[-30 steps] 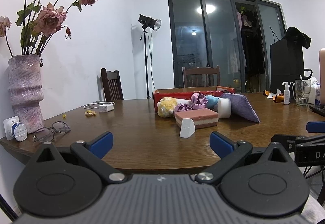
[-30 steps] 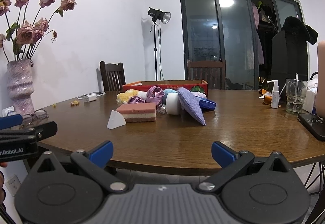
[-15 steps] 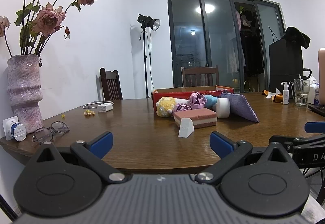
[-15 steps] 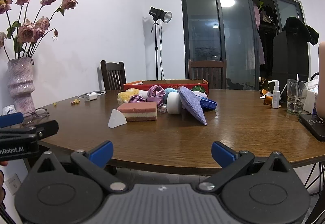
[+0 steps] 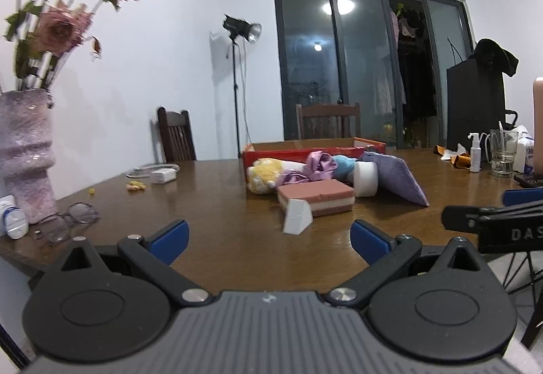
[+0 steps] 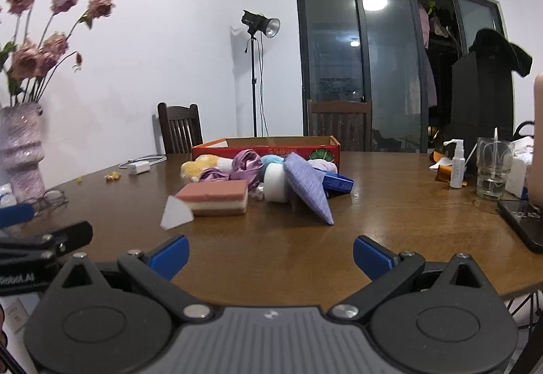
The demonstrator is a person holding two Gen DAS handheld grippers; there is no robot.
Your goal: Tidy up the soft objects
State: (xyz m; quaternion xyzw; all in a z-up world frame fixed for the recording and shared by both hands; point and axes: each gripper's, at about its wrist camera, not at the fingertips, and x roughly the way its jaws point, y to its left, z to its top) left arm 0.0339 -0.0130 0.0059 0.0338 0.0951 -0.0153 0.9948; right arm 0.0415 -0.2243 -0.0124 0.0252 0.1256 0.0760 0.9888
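Two sets of fingers, both spread wide, holding nothing.
My left fingers (image 5: 268, 238) and right fingers (image 6: 270, 253) hover over the tabletop (image 6: 390, 214) edge, near the layered sponge (image 6: 213, 197).

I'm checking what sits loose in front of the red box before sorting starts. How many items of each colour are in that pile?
White: 2
Purple: 2
Yellow: 1
Pink layered: 1
Blue: 2
Total: 8, though some may be hidden.

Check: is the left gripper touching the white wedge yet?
Apart. Left wrist view shows bare table between the open left gripper and the white wedge.
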